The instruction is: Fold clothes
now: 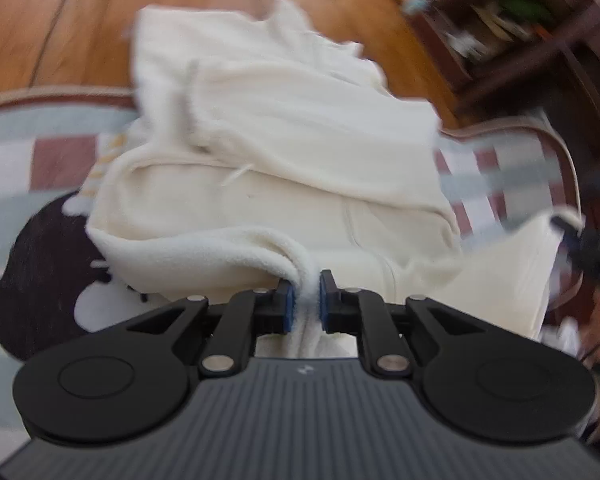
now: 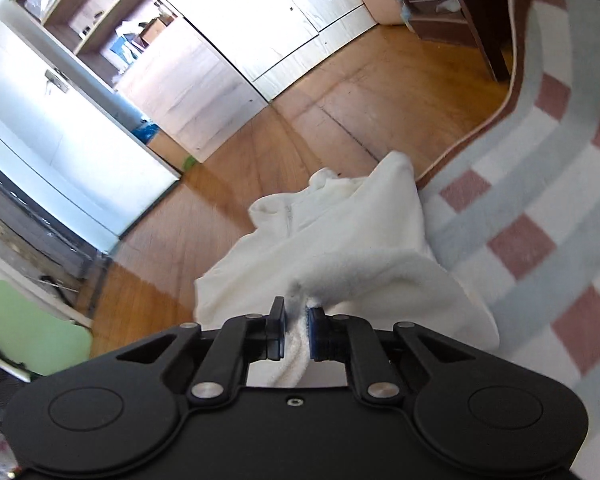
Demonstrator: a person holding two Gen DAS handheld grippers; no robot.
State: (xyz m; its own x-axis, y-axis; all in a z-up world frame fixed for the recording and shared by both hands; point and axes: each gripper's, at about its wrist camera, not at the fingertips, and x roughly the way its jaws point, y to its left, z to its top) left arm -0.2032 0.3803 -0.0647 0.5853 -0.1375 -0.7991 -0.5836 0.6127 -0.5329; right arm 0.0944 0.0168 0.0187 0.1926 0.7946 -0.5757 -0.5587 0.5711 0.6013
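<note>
While the cream fleece garment (image 1: 284,152) lies half on the checked rug (image 1: 60,160), half on the wooden floor (image 1: 80,12), the left gripper (image 1: 305,296) and right gripper (image 2: 296,320) each pinch 1 edge. Folding appears barely begun; every fold remains.

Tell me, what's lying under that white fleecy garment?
Under the white fleece garment lies a checked rug of grey, white and dusty-red squares, with wooden floor past its edge. A dark patch peeks out at one side; what lies beneath the middle is covered.
</note>
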